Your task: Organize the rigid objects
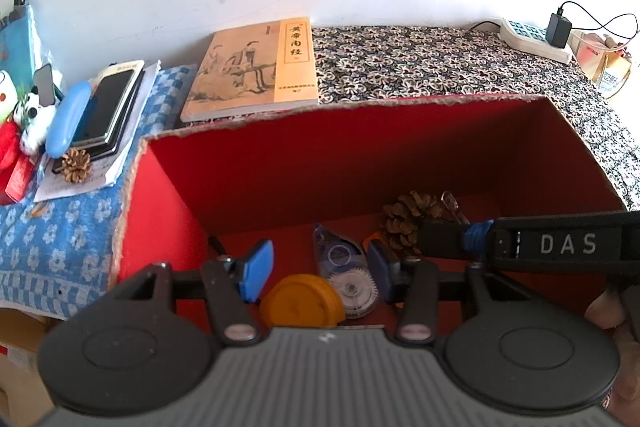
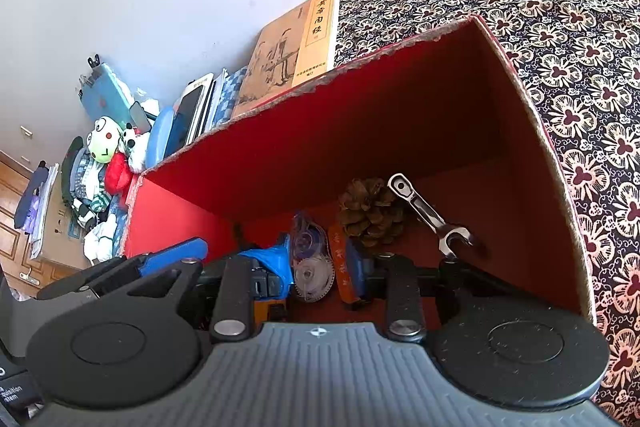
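Observation:
A red cardboard box [image 1: 360,109] [image 2: 400,45] stands open on the patterned cloth. On its floor lie a pinecone [image 1: 404,223] [image 2: 372,215], a steel wrench [image 2: 428,215], a clear correction tape [image 1: 348,279] [image 2: 310,259] and a round orange piece [image 1: 302,303]. My left gripper [image 1: 320,267] hangs inside the box, open, its blue pads apart above the tape and the orange piece. My right gripper [image 2: 316,263] reaches in from the right [image 1: 436,235]. A thin orange labelled piece [image 2: 340,263] lies along its right finger; whether it is pinched does not show.
A tan book [image 1: 256,67] lies behind the box. To the left are a phone [image 1: 112,103], a blue case [image 1: 66,123], a second pinecone [image 1: 76,165] and plush toys [image 1: 32,115] on a blue towel. A power strip [image 1: 536,41] sits at the far right.

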`<state>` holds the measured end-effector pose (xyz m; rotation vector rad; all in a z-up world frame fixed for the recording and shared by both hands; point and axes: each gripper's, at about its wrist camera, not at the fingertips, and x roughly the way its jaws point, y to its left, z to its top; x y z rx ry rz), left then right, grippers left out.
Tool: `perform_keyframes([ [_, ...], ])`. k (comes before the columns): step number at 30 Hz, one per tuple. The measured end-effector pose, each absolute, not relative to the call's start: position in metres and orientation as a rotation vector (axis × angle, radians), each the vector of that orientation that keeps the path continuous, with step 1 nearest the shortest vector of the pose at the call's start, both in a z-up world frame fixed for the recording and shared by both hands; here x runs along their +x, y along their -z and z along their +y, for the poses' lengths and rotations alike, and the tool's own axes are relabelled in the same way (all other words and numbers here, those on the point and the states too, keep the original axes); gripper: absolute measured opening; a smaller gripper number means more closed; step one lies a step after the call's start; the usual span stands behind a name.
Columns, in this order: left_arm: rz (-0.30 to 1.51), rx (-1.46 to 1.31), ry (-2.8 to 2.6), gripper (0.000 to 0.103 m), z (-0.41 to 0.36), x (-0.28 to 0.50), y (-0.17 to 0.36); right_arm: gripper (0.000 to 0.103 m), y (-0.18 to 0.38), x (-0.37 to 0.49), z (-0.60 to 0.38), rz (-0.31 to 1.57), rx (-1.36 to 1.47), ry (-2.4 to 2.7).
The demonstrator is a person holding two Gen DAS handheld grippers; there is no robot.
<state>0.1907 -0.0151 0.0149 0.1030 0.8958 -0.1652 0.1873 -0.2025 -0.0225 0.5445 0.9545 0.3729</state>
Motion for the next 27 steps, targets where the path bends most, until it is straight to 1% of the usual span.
perform_keyframes([
  [27, 0.894, 0.095, 0.166, 0.049, -0.0141, 0.191, -0.0148, 0.014, 0.0213, 0.1849, -0.2024, 0.936, 0.535, -0.358],
])
